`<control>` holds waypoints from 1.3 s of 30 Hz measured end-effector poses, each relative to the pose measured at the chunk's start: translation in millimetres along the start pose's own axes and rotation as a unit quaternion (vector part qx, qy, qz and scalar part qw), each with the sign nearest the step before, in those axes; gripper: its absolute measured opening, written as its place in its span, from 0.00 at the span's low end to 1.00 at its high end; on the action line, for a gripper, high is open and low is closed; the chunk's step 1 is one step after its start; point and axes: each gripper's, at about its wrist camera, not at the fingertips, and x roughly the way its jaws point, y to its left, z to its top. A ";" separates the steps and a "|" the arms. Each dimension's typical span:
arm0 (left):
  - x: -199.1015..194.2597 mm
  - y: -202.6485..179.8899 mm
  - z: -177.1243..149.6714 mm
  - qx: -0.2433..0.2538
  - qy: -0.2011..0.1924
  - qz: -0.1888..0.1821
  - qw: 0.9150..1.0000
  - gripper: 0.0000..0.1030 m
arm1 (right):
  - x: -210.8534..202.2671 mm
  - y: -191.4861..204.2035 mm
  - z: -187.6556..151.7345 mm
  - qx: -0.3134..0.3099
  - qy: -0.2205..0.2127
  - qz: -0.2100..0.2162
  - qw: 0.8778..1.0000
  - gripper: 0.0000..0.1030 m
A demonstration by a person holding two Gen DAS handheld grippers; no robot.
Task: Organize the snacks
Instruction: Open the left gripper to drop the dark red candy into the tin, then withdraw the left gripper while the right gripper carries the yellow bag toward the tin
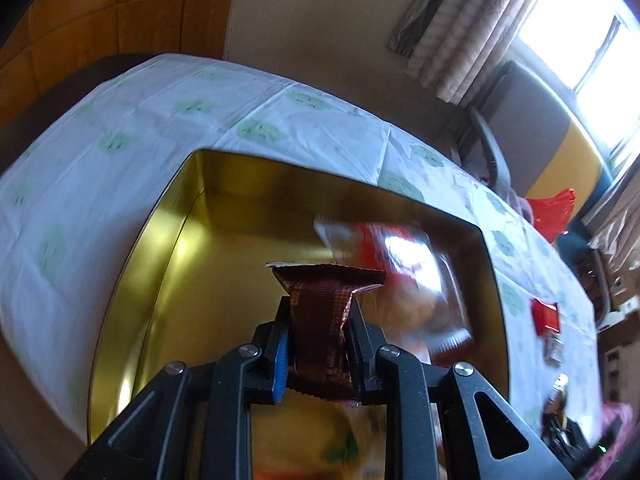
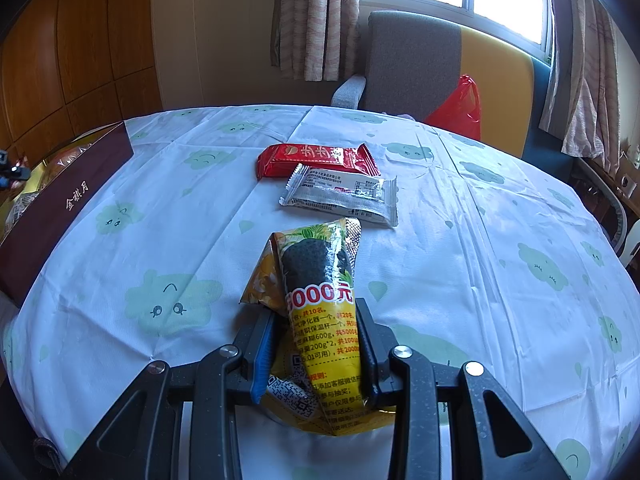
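1. Showing gold inside: the tin [image 1: 168, 264].
2. Showing white with pale green smiling clouds: the tablecloth [image 2: 160, 208].
3. Showing glossy brown with a fine grid: the wrapper [image 1: 320, 320].
4. Showing yellow with a black patch and red lettering: the packet [image 2: 320, 300].
5. Showing red: the snack bar [image 2: 316, 158].
6. Showing silver-white with small print: the sachet [image 2: 340, 196].

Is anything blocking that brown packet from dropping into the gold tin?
Nothing visible does. The left tongs hold the brown packet right above the open gold tin; the bare floor lies ahead, and a clear-and-red snack bag lies further right.
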 end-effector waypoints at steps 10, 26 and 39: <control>11.4 -4.3 9.7 -0.002 -0.015 0.036 0.999 0.40 | -0.3 -1.0 -0.3 0.002 -0.001 0.002 1.000 0.35; -53.3 -26.4 -79.0 0.041 -0.053 0.066 0.996 0.48 | -1.5 3.5 -0.2 0.003 -0.001 -0.009 1.000 0.35; -71.4 -31.8 -107.7 0.065 -0.069 0.067 0.993 0.49 | -1.1 6.7 -0.1 0.007 0.001 -0.021 1.000 0.35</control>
